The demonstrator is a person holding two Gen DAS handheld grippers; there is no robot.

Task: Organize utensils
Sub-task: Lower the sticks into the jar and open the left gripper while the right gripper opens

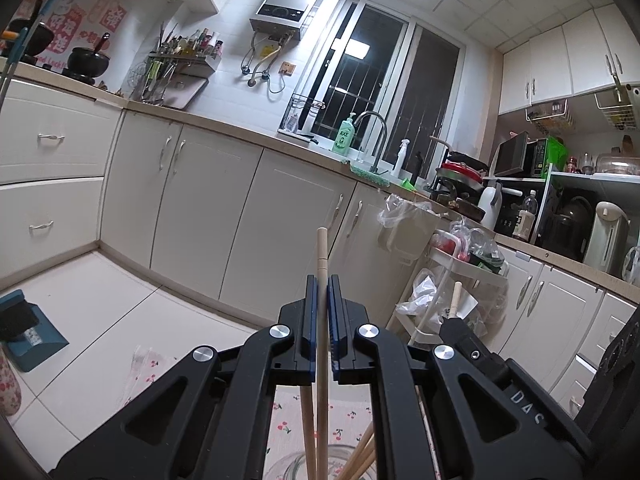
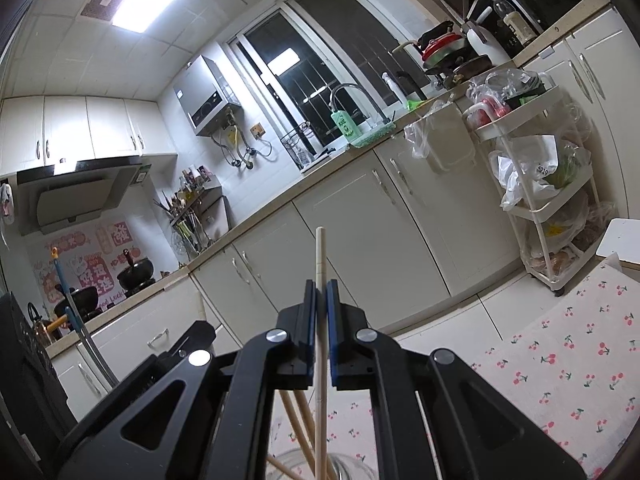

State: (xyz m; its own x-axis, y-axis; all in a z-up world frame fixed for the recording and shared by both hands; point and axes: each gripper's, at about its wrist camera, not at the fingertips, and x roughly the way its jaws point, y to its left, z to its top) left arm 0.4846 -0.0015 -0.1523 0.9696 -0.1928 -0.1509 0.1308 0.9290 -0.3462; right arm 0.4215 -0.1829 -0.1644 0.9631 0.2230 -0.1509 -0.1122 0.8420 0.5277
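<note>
My left gripper (image 1: 322, 284) is shut on a wooden chopstick (image 1: 322, 252) that stands upright between its blue pads. Its lower end reaches down toward a clear glass jar (image 1: 298, 464) holding other chopsticks (image 1: 360, 456). My right gripper (image 2: 320, 290) is shut on a paler chopstick (image 2: 320, 252), also upright, above the same glass jar (image 2: 352, 466) with several chopsticks (image 2: 296, 420) in it. The right gripper also shows in the left wrist view (image 1: 454, 318), holding its chopstick (image 1: 456, 296) close to the right of the left one.
A cherry-print cloth (image 2: 560, 364) covers the table below. White kitchen cabinets (image 1: 208, 208) and a countertop with a sink tap (image 1: 372, 120) lie ahead. A white trolley (image 2: 532, 208) with bags stands to the right. A teal dustpan (image 1: 28, 336) lies on the floor at left.
</note>
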